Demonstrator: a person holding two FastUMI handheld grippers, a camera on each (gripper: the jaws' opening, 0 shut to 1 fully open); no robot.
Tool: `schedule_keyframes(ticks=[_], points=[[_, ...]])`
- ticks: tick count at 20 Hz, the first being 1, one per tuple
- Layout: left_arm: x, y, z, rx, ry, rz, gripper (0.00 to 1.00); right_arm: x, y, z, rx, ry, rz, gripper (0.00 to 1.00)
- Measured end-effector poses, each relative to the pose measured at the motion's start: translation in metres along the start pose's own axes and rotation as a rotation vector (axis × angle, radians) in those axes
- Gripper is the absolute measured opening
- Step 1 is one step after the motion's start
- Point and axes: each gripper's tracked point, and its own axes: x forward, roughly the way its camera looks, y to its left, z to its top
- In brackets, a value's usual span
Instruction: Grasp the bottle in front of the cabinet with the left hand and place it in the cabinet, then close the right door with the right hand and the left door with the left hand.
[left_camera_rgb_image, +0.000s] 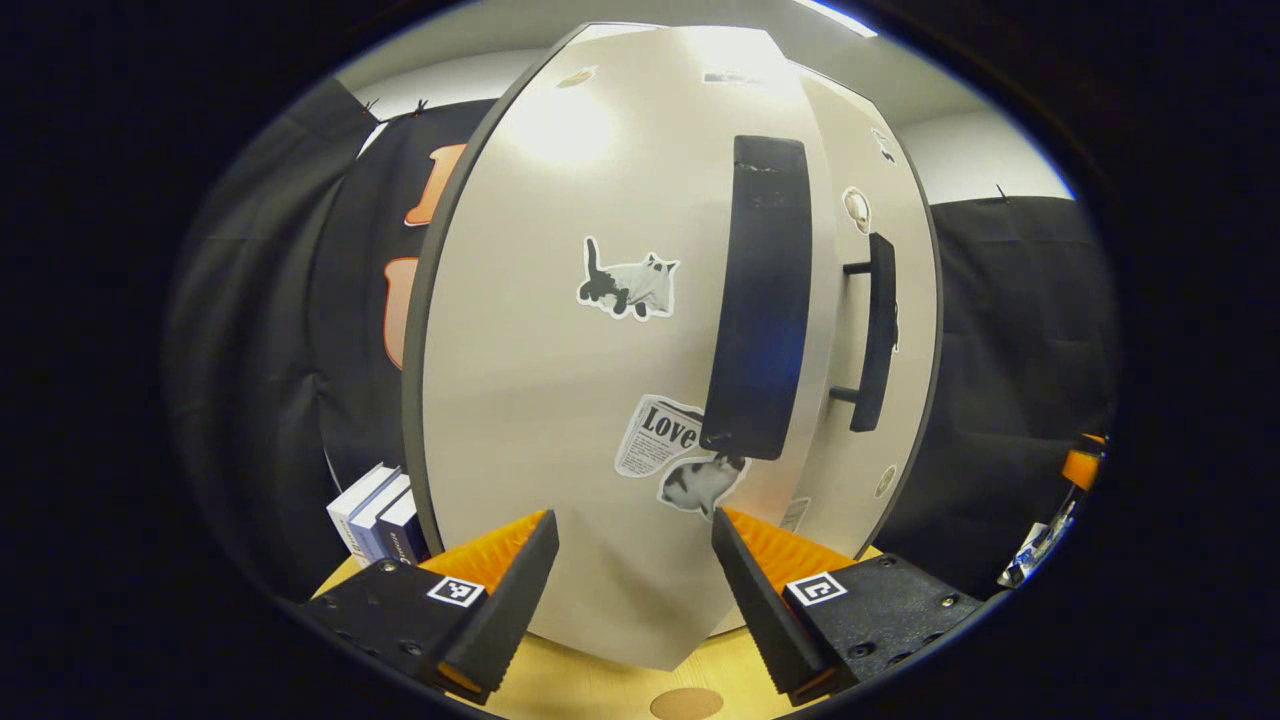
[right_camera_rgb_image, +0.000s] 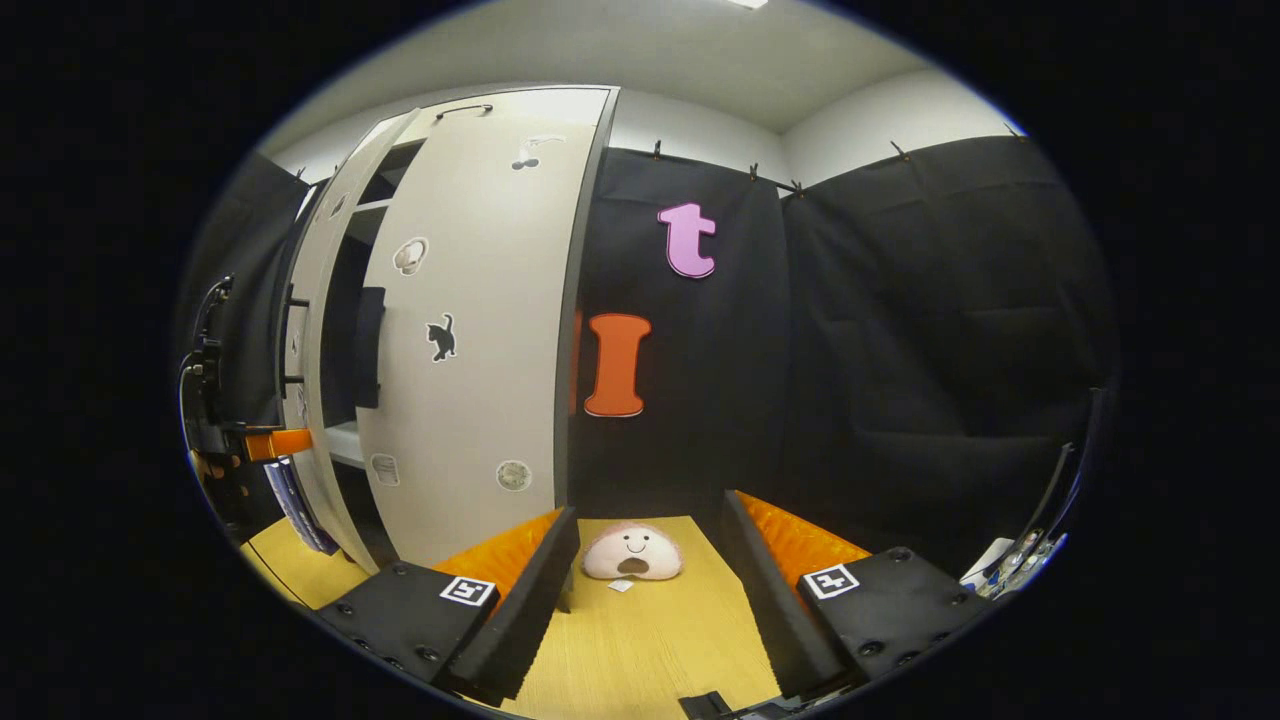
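- Off-white cabinet (left_camera_rgb_image: 560, 400): in the left gripper view the left door (left_camera_rgb_image: 570, 330) stands right ahead of the fingers, its face spanning the gap between them; black handle (left_camera_rgb_image: 760, 300) above the right finger.
- Right door (left_camera_rgb_image: 880, 300) is past the left door's edge, with its own handle (left_camera_rgb_image: 875, 335); cat stickers on both doors.
- Bottle: can't see it; I cannot tell whether it is inside.
- Left gripper (left_camera_rgb_image: 632, 585): fingers spread, nothing between them, not touching the door as far as I can tell.
- Right gripper (right_camera_rgb_image: 648, 600): fingers spread, empty, over the wooden table (right_camera_rgb_image: 640, 650).
- In the right gripper view the right door (right_camera_rgb_image: 480, 330) is up-left of the left finger, and a dark gap shows between it and the left door (right_camera_rgb_image: 315, 300).
- Pink plush (right_camera_rgb_image: 632, 553) on the table ahead, between the fingertips, well apart from them.
- Books (left_camera_rgb_image: 378, 515) stand left of the left gripper's left finger, beside the cabinet.
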Motion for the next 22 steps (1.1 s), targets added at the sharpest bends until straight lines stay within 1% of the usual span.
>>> schedule_keyframes(ticks=[1, 2, 5, 16, 19, 22], points=[[0.004, 0.000, -0.003, -0.018, 0.004, -0.004, 0.92, 0.002, -0.001, -0.001, 0.003, 0.007, -0.002, 0.95], [0.007, 0.000, -0.007, -0.033, 0.012, -0.008, 0.95, 0.004, -0.002, -0.003, 0.008, 0.012, -0.004, 0.96], [0.017, 0.001, -0.015, -0.051, 0.028, -0.004, 0.95, 0.009, -0.007, -0.005, 0.015, 0.019, -0.013, 0.96], [0.018, -0.005, -0.019, 0.005, 0.056, -0.018, 0.95, 0.028, -0.024, -0.014, 0.047, 0.049, -0.047, 0.96], [0.014, -0.002, -0.018, 0.007, 0.074, 0.010, 0.95, 0.032, -0.023, -0.012, 0.057, 0.058, -0.036, 0.96], [-0.001, -0.007, -0.003, -0.030, 0.062, 0.015, 0.95, 0.035, -0.020, -0.003, 0.069, 0.062, -0.008, 0.96]])
